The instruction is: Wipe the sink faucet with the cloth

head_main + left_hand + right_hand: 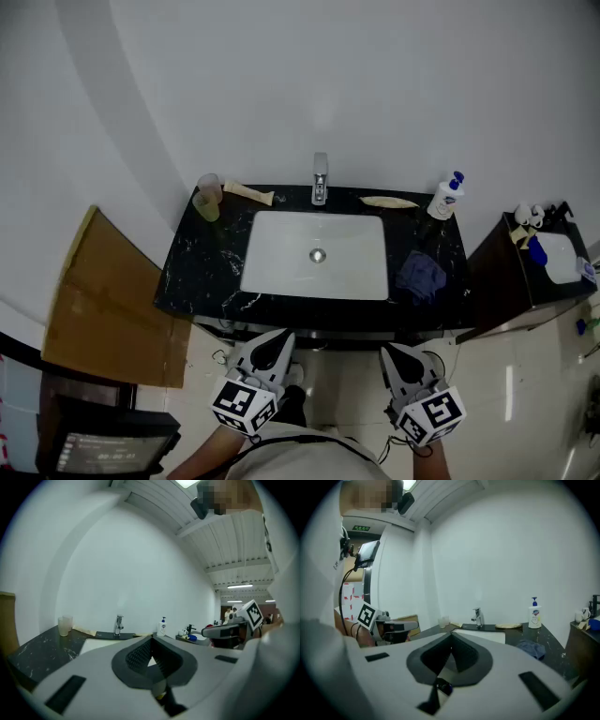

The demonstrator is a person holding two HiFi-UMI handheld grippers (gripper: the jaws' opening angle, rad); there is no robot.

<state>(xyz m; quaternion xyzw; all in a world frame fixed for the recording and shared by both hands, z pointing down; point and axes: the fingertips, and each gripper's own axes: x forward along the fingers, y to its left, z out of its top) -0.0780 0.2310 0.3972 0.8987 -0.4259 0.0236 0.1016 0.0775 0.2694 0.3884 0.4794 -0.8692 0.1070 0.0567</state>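
Blue cloth (421,277) lies crumpled just right of the sink (281,267) — soft and light, probably floppy, so pinch a raised fold on top. Behind the sink stands the faucet (320,178). In front of the sink, left gripper (277,342) and right gripper (395,358) hang with jaws pressed together, empty.

The chrome faucet (320,178) at upper centre can be reached from below across the bare white rectangular basin (281,253). Passage is narrowed by translucent plastic cups (208,196) at upper left and a white pump bottle (446,197) at upper right.
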